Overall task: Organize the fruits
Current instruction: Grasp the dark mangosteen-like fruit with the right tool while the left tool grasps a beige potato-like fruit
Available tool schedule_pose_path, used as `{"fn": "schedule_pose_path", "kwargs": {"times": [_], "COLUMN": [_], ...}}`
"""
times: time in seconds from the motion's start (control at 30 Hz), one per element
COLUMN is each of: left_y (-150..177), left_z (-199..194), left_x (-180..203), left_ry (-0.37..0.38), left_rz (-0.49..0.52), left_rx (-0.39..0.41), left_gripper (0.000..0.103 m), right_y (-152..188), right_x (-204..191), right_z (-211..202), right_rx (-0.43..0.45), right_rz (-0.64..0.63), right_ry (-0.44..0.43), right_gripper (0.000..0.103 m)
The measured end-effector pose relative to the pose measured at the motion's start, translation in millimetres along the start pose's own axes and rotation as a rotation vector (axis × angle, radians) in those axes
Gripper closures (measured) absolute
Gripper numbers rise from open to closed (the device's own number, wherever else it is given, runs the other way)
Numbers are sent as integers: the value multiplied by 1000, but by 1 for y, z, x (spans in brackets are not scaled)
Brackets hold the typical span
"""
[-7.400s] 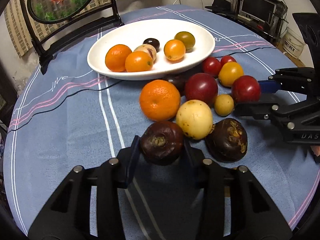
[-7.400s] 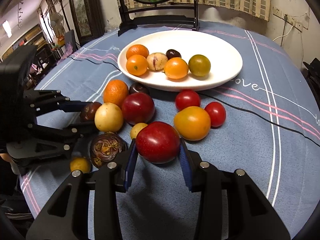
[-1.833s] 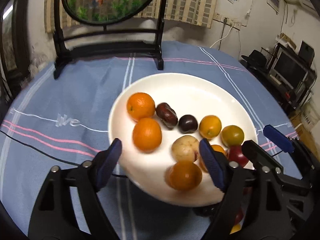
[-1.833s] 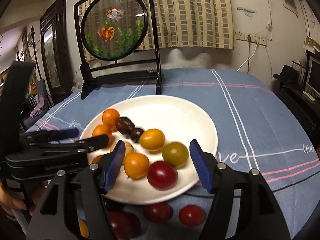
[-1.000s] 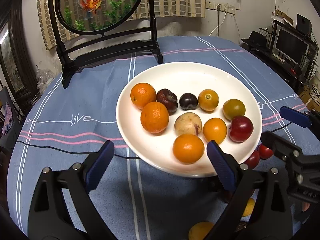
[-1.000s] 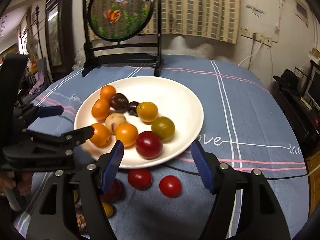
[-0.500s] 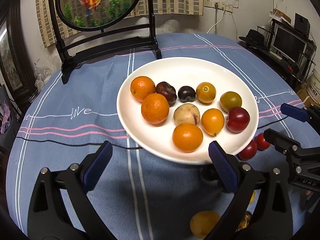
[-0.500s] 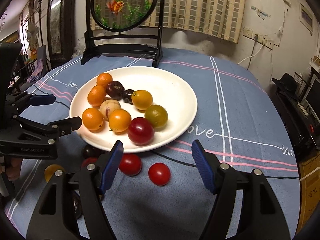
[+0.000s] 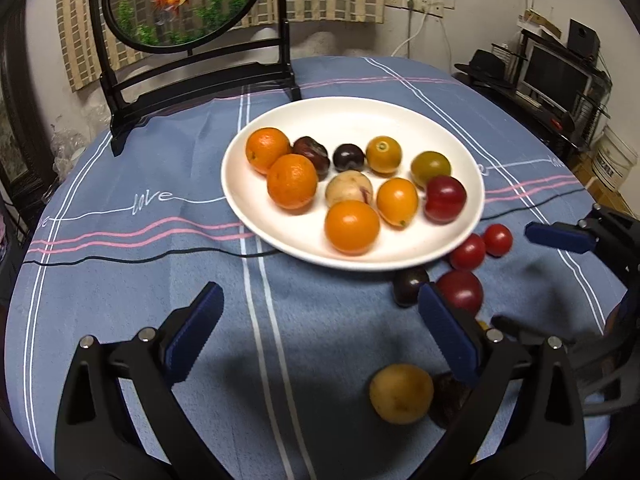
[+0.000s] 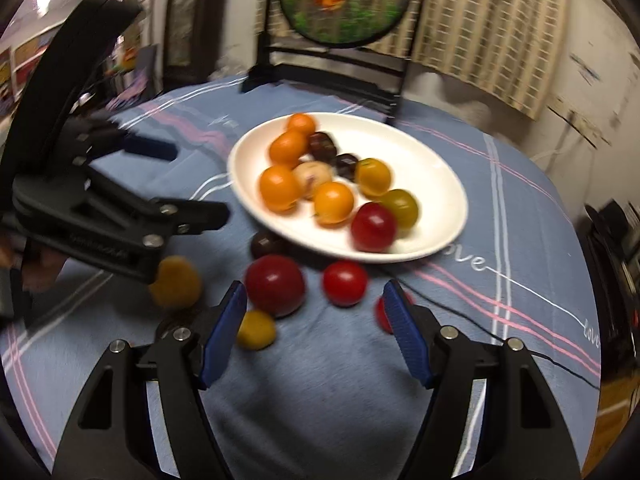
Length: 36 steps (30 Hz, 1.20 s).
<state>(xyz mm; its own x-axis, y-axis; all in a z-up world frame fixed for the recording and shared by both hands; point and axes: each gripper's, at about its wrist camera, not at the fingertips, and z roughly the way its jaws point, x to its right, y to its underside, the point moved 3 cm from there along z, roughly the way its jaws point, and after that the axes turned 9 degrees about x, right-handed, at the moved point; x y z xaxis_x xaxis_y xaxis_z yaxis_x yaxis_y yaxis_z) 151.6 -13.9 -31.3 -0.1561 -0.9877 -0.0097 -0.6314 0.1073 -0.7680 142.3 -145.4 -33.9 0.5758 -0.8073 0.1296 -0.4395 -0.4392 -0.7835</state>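
A white plate [image 9: 400, 112] [image 10: 432, 168] on the blue tablecloth holds several fruits: oranges, dark plums, a pale fruit, a green-brown one and a red plum [image 9: 445, 199]. Loose fruits lie in front of it: a large red plum [image 9: 460, 291] [image 10: 275, 285], two small red tomatoes [image 9: 467, 252] [image 10: 345, 282], a dark plum [image 9: 409, 285], a yellow fruit [image 9: 401, 393] [image 10: 175, 281] and a small yellow one [image 10: 256, 329]. My left gripper [image 9: 320, 336] is open and empty above the cloth. My right gripper [image 10: 314, 332] is open and empty, just short of the red plum and tomato.
A black stand with a round goldfish screen [image 9: 180, 0] stands at the table's far side. The other gripper shows at the right edge of the left wrist view [image 9: 560, 236] and at the left of the right wrist view [image 10: 152, 216]. Shelves and a monitor [image 9: 556, 76] stand beyond the table.
Both grippers have pulled back from the plate and dropped toward the loose fruits. The right wrist view is blurred and has swung left and lower. Both stay open and empty.
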Motion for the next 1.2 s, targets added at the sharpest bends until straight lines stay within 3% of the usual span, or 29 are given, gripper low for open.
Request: {"fn": "schedule_pose_path", "kwargs": {"times": [0.47, 0.6, 0.9, 1.2], "left_y": [1, 0, 2, 19], "left_z": [4, 4, 4, 1], "left_x": [-16, -21, -29, -28], "left_ry": [-51, -62, -81, -80], "left_rz": [-39, -52, -72, -73], "left_rx": [-24, -24, -28, -60], "left_gripper": [3, 3, 3, 3], "right_y": [13, 18, 18, 30], "right_x": [-54, -58, -52, -60], "right_z": [-13, -10, -17, 1], "right_rx": [-24, -54, -35, -105], "right_rz": [-143, -146, -135, -132], "right_ry": [-254, -259, -228, -195], "right_gripper": [32, 32, 33, 33]}}
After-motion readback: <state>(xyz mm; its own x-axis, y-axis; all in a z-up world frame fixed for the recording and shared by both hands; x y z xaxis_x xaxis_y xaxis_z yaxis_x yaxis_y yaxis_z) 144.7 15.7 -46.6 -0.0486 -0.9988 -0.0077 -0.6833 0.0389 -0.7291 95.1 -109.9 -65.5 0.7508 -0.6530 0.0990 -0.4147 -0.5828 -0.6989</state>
